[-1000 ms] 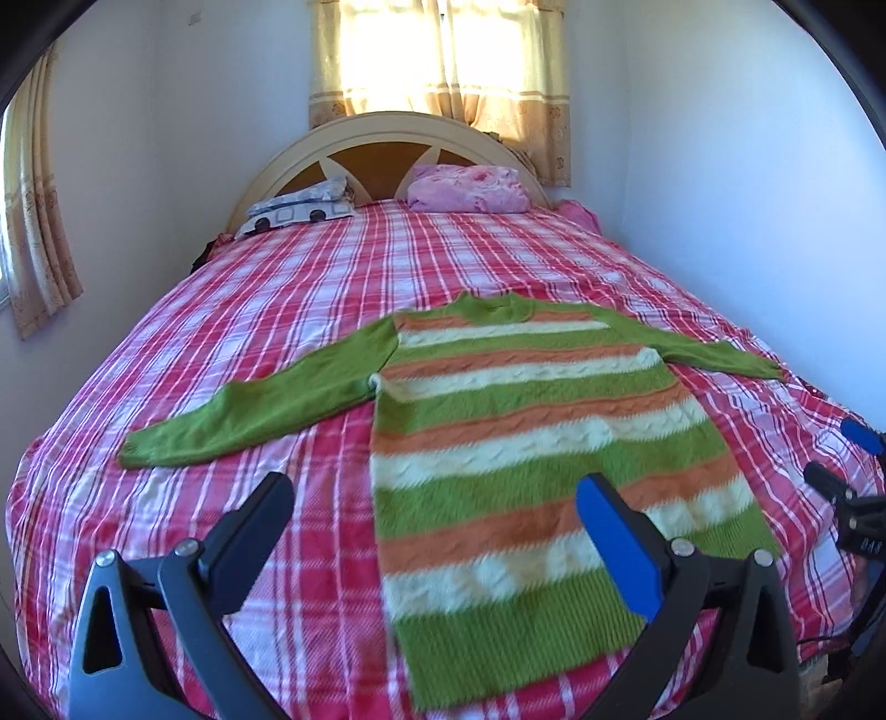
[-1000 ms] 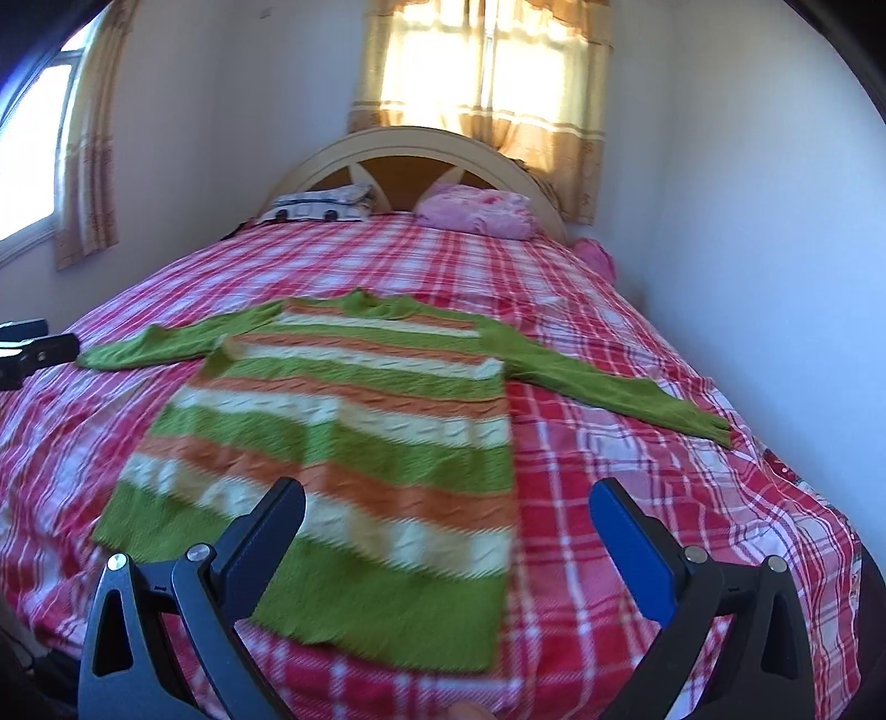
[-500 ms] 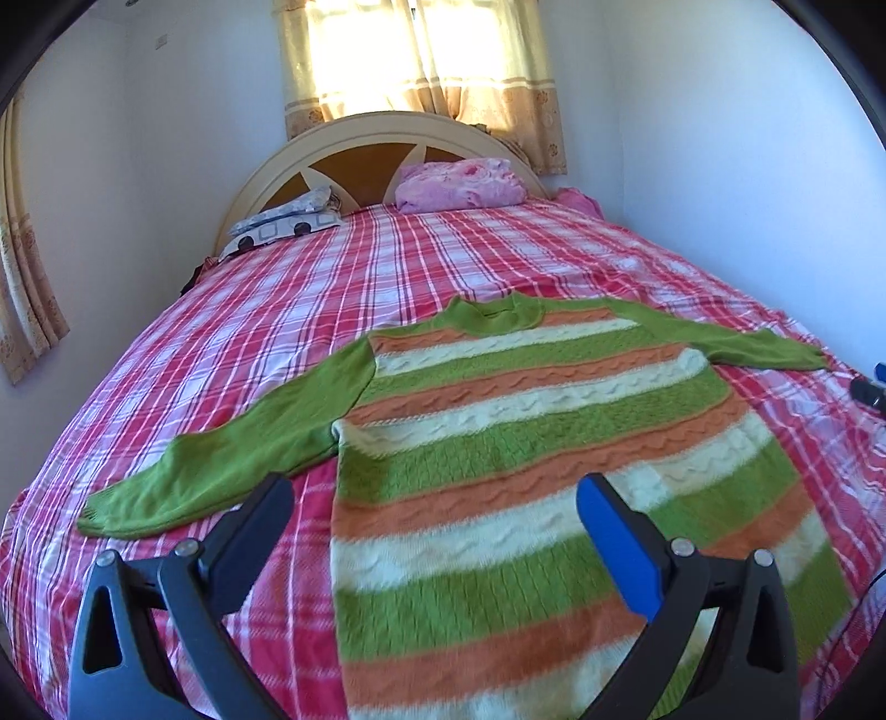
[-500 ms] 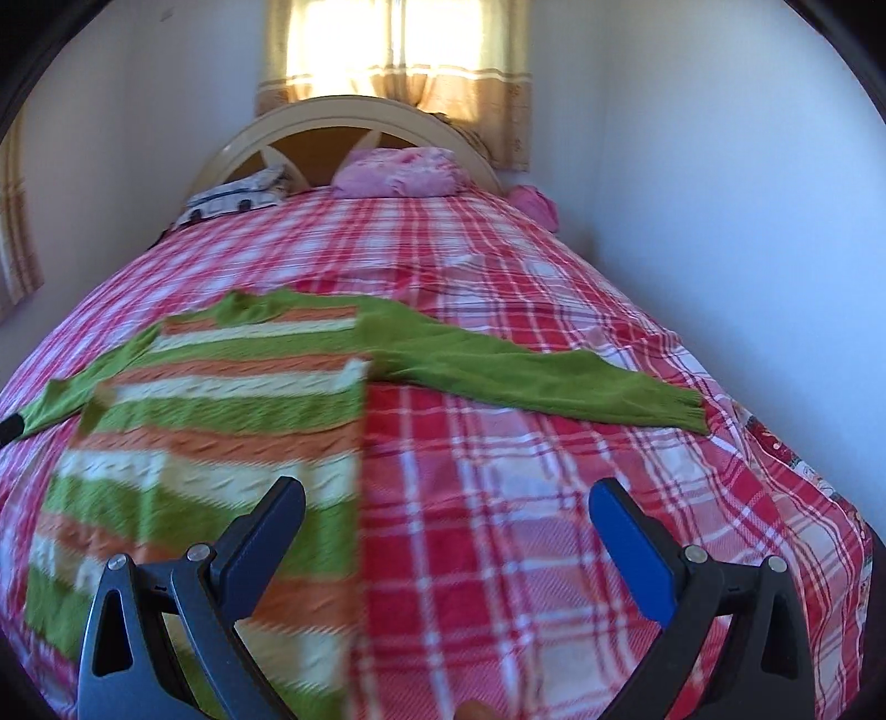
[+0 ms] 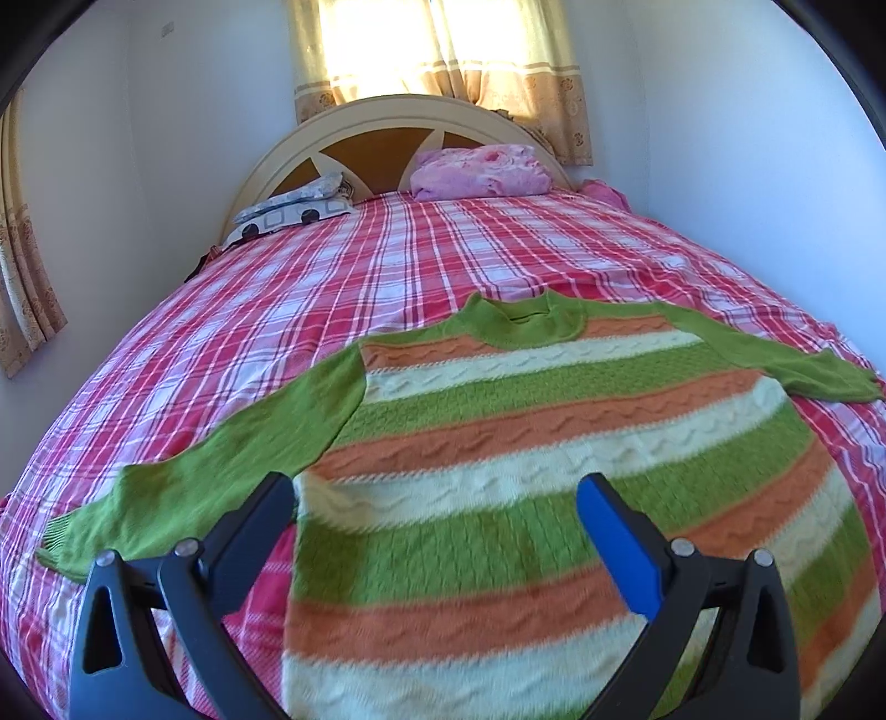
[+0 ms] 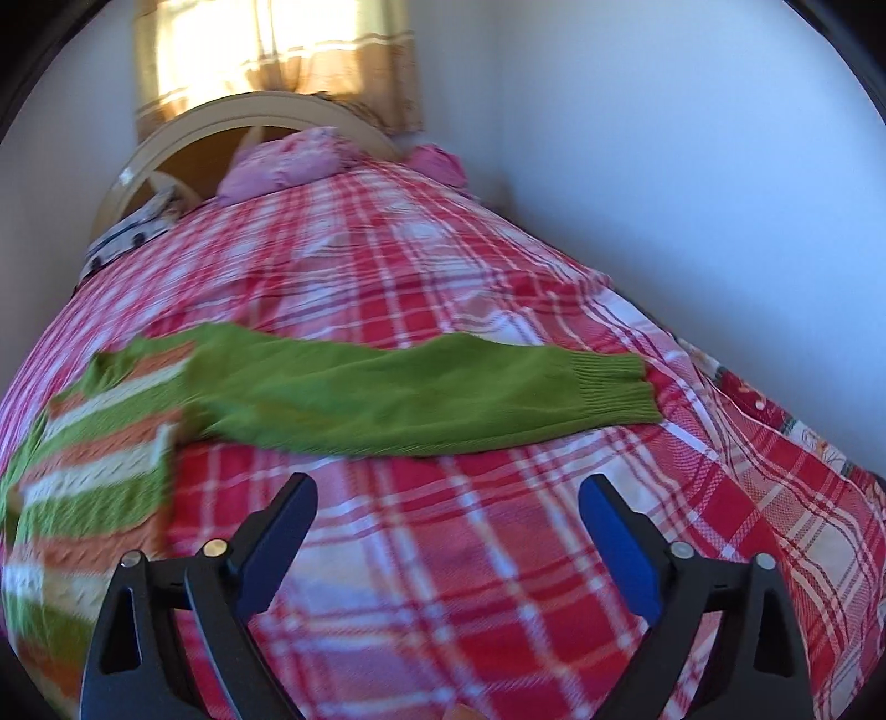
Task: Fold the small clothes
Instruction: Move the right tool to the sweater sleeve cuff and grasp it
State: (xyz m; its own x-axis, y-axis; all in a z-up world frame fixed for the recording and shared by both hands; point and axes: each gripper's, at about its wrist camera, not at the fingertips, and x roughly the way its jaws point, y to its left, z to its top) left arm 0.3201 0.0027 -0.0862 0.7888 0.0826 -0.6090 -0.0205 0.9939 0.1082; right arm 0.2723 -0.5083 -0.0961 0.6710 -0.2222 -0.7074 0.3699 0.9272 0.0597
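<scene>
A small knitted sweater [image 5: 531,443] with green, orange and cream stripes lies flat on the bed, both green sleeves spread out. My left gripper [image 5: 437,509] is open and empty, low over the sweater's body near the left armpit. Its left sleeve [image 5: 221,471] stretches out to the left. My right gripper [image 6: 448,515] is open and empty above the bedspread, just short of the right sleeve [image 6: 421,399]. The sleeve's ribbed cuff [image 6: 614,387] lies to the right. The sweater's striped body [image 6: 88,471] shows blurred at the left.
The bed has a red and white plaid bedspread [image 5: 387,266] and a cream headboard [image 5: 387,122]. A pink pillow [image 5: 482,171] and a patterned pillow [image 5: 293,210] lie at the head. White walls close in on the right [image 6: 692,166]. Curtains [image 5: 443,50] hang behind.
Both grippers have moved forward and lower toward the sweater. The left now hangs over the body. The right has swung right and closed in on the right sleeve. Both stay open.
</scene>
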